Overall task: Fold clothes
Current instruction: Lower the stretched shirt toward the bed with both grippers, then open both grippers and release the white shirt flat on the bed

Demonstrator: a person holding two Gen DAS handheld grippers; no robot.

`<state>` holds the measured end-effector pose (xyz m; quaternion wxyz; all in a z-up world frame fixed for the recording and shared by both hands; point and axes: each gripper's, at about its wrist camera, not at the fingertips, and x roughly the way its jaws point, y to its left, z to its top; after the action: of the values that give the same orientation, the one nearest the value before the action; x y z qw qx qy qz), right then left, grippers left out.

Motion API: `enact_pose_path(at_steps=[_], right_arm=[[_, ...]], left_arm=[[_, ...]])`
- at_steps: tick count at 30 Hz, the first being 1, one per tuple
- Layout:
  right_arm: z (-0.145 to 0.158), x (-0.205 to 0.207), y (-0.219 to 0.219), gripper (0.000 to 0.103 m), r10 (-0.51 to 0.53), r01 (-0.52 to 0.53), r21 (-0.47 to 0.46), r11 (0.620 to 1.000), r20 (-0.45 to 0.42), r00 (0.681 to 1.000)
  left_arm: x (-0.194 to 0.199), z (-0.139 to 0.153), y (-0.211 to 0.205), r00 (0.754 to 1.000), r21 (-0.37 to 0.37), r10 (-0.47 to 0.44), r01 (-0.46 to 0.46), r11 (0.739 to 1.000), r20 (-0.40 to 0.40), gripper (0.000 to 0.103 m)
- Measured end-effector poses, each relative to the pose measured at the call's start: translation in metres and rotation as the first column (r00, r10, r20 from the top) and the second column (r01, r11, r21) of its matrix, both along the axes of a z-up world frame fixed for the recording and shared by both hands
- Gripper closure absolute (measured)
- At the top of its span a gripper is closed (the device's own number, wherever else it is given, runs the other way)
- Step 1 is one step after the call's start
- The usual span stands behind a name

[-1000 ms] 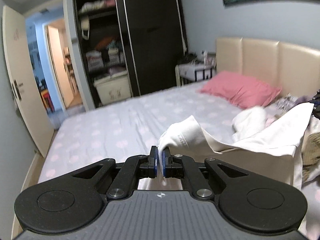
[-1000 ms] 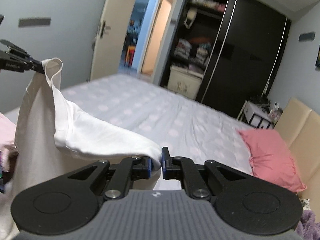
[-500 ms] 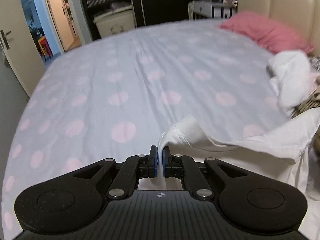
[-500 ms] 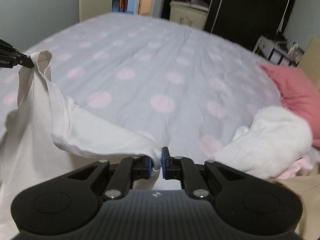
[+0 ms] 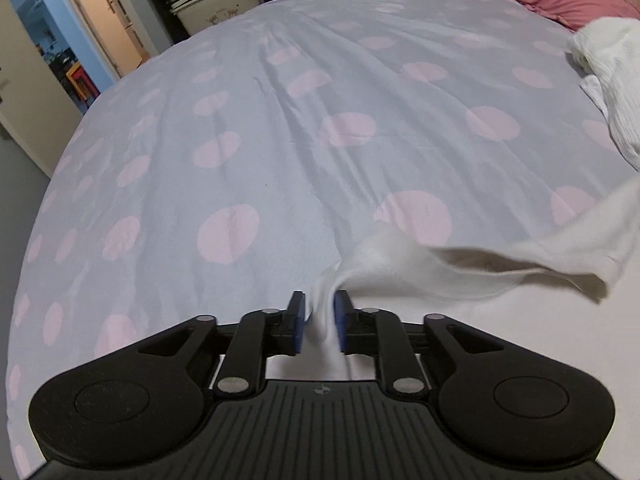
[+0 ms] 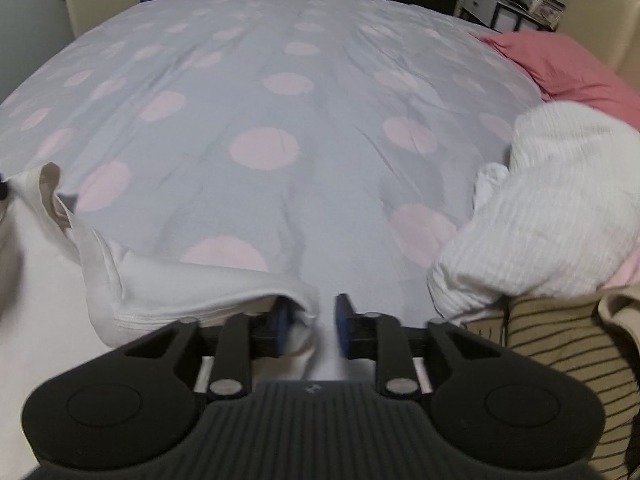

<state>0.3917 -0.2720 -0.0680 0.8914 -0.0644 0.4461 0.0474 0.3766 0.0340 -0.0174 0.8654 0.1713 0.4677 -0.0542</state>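
Note:
A white garment (image 5: 460, 268) lies spread low over the bed, blurred with motion. Its edge runs between my two grippers. My left gripper (image 5: 319, 312) has its jaws parted, with a fold of the white cloth still between the blue pads. In the right wrist view the same garment (image 6: 168, 284) drapes over the left pad of my right gripper (image 6: 310, 318), whose jaws stand well apart with the cloth slipping out.
The bed (image 5: 280, 128) has a pale sheet with pink dots. A white ribbed garment (image 6: 560, 216) and a striped beige one (image 6: 560, 344) lie at the right. A pink pillow (image 6: 560, 60) sits by the headboard. A doorway (image 5: 60, 40) is beyond the bed.
Both grippers dropped toward the bed with the white garment, then their jaws opened. The cloth now sags loose instead of being pinched tight.

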Motion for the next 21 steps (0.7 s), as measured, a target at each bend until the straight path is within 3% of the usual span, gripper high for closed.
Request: enact_pose_path(at_steps=[3,8,16,21], right_arm=[[-0.007,0.003,-0.007,0.071,-0.051,0.051,0.016,0.999,-0.007,0.999],[0.011,-0.022,-0.015,0.068,-0.051,0.049,0.069,0.996,0.025,0.998],[0.034,-0.086,-0.024,0.064,-0.015,0.012,0.16,0.987,0.022,1.0],[0.024,-0.126,-0.011,0.058,0.015,-0.012,0.23,0.973,-0.009,1.0]], left_arm=[[-0.008,0.009,0.013,1.0,-0.008,-0.01,0.01,1.0,0.017,0.082],[-0.029,0.019,0.055,0.999,-0.056,0.022,-0.019,0.998,0.044,0.077],[-0.071,0.006,0.118,0.988,-0.17,0.14,-0.149,0.974,-0.064,0.077],[-0.097,-0.009,0.123,0.984,-0.232,0.132,-0.157,0.96,-0.118,0.076]])
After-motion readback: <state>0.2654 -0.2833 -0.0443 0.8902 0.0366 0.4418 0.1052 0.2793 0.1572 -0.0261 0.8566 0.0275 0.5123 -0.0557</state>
